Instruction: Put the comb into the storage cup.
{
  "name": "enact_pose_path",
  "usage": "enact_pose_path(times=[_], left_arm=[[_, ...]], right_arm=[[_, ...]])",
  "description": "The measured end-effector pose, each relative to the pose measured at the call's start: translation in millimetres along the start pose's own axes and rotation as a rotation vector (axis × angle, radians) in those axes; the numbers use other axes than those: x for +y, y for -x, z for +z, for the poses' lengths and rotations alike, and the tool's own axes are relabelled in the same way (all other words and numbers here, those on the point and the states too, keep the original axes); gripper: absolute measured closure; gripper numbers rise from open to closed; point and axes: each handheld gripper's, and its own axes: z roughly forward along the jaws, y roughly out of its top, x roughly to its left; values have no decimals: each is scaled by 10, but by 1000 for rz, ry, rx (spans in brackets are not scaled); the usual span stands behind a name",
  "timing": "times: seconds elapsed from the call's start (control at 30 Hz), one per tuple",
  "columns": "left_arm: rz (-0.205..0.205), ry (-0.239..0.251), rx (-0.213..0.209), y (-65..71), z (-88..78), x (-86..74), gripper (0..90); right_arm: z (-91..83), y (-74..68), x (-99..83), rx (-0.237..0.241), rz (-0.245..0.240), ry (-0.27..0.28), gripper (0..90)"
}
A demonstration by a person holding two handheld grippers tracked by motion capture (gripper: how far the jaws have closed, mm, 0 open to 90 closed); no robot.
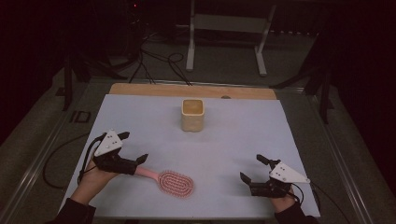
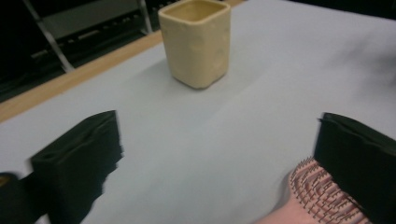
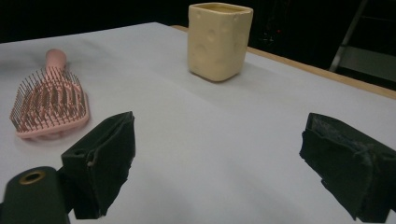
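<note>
Both tongs are gaping empty: left tongs (image 1: 132, 147) hovering beside the pink hairbrush (image 1: 175, 183), right tongs (image 1: 252, 169) idling, cream cup (image 1: 193, 114) standing unobstructed beyond.

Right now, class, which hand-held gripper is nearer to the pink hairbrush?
Left. The left hand-held gripper sits open right by the pink hairbrush, at its handle end. The right hand-held gripper is open too, well off beyond the bristle head.
</note>
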Motion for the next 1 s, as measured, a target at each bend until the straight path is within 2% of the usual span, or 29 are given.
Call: enact_pose_path(times=[0.1, 0.2, 0.3, 0.33, 0.37, 0.43, 0.53, 0.57, 0.73, 0.77, 0.8, 0.87, 1.0], left_arm=[[17, -24, -4, -15, 71, -36, 97], [13, -59, 0, -50, 163, -123, 157], [3, -69, -7, -73, 189, -171, 253], [-4, -74, 1, -80, 202, -193, 253], [-7, -83, -3, -90, 213, -213, 318], [-4, -105, 2, -100, 233, -250, 387], [-7, -144, 2, -118, 271, -304, 445], [4, -172, 0, -115, 293, -335, 503], [13, -210, -14, -121, 328, -391, 685], [28, -218, -13, -115, 333, -401, 685], [48, -230, -15, -109, 335, -416, 777], [58, -235, -7, -108, 335, -420, 843], [82, -263, -8, -112, 336, -438, 898]], right_arm=[[5, -8, 2, 2, 0, 1, 102], [13, -6, 0, 7, -1, 2, 102], [14, -4, 2, 6, 1, 2, 102], [17, -3, 2, 7, 4, 4, 102], [18, -2, 0, 8, 1, 2, 102], [24, -7, -1, 12, -2, -1, 102], [22, -7, 0, 12, 1, 0, 102], [18, -12, 2, 13, -4, -1, 102], [26, -12, -1, 15, -5, -3, 102], [26, -12, -1, 15, -5, -3, 102], [27, -16, 3, 16, -5, 1, 102], [28, -12, 1, 16, -2, 1, 102], [31, -21, 2, 18, -3, 1, 102]])
